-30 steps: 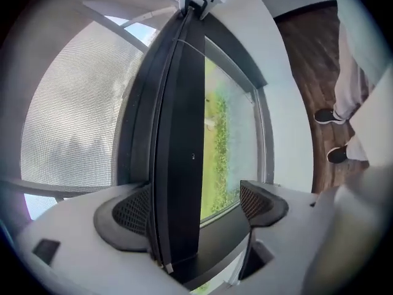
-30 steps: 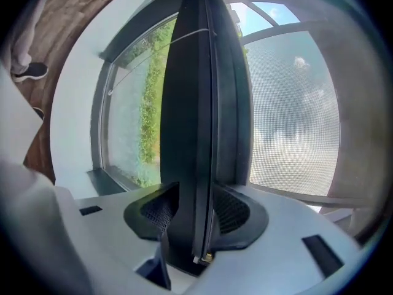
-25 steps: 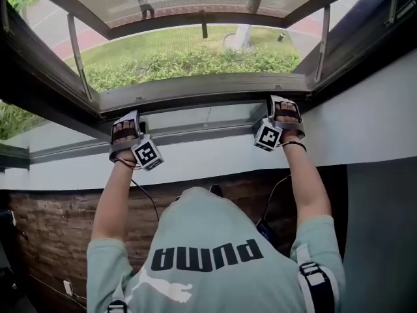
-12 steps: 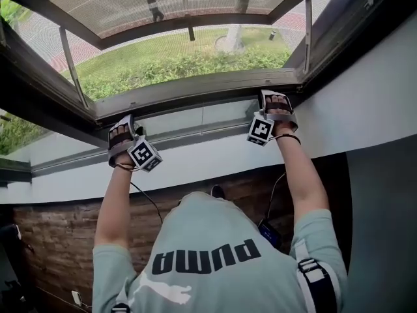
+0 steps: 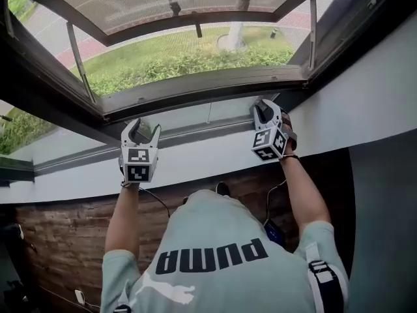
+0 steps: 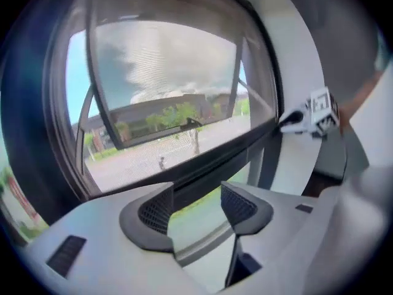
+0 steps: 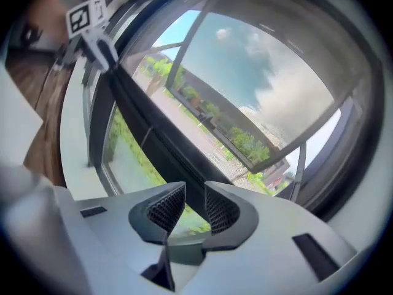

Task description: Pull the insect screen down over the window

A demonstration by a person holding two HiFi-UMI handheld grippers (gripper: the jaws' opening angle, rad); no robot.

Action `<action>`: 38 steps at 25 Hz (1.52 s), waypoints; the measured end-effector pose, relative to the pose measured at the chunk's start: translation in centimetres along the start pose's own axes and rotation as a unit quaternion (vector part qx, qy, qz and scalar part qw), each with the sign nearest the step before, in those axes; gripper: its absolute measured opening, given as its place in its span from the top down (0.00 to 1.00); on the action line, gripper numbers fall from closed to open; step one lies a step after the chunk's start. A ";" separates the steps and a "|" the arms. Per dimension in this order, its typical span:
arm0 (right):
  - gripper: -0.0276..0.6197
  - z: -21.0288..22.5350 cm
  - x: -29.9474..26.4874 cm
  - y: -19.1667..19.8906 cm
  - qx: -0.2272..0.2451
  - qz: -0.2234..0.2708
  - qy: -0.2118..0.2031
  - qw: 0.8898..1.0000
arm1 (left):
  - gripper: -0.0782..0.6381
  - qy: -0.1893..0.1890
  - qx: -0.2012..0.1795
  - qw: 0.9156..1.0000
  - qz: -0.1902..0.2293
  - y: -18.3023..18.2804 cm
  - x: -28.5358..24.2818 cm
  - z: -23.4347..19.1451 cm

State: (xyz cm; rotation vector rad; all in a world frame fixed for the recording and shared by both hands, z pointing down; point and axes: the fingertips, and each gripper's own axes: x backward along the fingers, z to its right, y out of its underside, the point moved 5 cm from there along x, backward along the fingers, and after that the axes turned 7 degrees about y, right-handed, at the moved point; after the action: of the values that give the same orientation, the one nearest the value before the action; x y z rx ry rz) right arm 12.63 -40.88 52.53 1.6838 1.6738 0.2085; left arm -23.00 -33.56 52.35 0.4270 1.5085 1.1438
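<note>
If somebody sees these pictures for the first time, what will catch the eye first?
First, the open window across the top of the head view, with a green lawn and a hedge outside. Then the two grippers held up at its lower frame: the left gripper, its jaws closing with nothing gripped between them, and the right gripper near the frame's right corner.

Daylight comes through the open window (image 5: 195, 90) onto a white wall (image 5: 378, 96); brown brickwork (image 5: 58, 220) runs below it. Outside lie a hedge (image 5: 189, 60), lawn (image 5: 150, 44) and tree trunk (image 5: 236, 34).
</note>
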 end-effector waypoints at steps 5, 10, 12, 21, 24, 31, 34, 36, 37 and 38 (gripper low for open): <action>0.95 -2.5 5.1 -1.9 -0.268 0.019 -0.051 0.962 | 0.87 0.116 0.223 0.962 0.110 0.9 3.6 3.1; 0.95 -5.6 10.7 -3.8 -0.421 0.054 -0.068 0.903 | 0.87 0.264 0.424 0.828 0.257 1.1 7.6 5.9; 0.95 -7.2 12.6 -4.5 -0.438 0.058 -0.073 0.894 | 0.87 0.285 0.383 0.844 0.244 1.4 8.8 7.5; 0.95 -9.9 18.9 -7.6 -0.454 0.057 -0.043 0.888 | 0.87 0.257 0.217 0.925 0.175 3.8 11.8 9.7; 0.95 -9.8 20.7 -8.3 -0.452 0.074 -0.031 0.888 | 0.87 0.246 0.196 0.933 0.173 4.2 12.9 9.8; 0.95 -10.1 24.2 -8.0 -0.420 0.085 -0.041 0.903 | 0.87 0.201 0.179 0.945 0.183 5.1 16.0 11.7; 0.95 -10.1 25.6 -6.7 -0.408 0.097 -0.050 0.906 | 0.87 0.181 0.167 0.951 0.189 5.0 16.9 13.7; 0.95 -10.0 26.7 -5.3 -0.402 0.107 -0.057 0.908 | 0.87 0.167 0.163 0.954 0.191 4.7 17.6 15.5; 0.95 -9.8 27.3 -4.6 -0.399 0.113 -0.061 0.908 | 0.87 0.158 0.162 0.955 0.192 4.6 18.1 16.5; 0.95 -9.7 28.1 -3.8 -0.397 0.119 -0.064 0.908 | 0.87 0.148 0.162 0.956 0.194 4.5 18.6 17.6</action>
State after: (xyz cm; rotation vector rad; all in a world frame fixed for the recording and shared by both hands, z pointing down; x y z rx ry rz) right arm 7.71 -11.97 46.62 1.2194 1.0494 0.7664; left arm -14.11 -9.55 47.82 0.8336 1.9435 1.3067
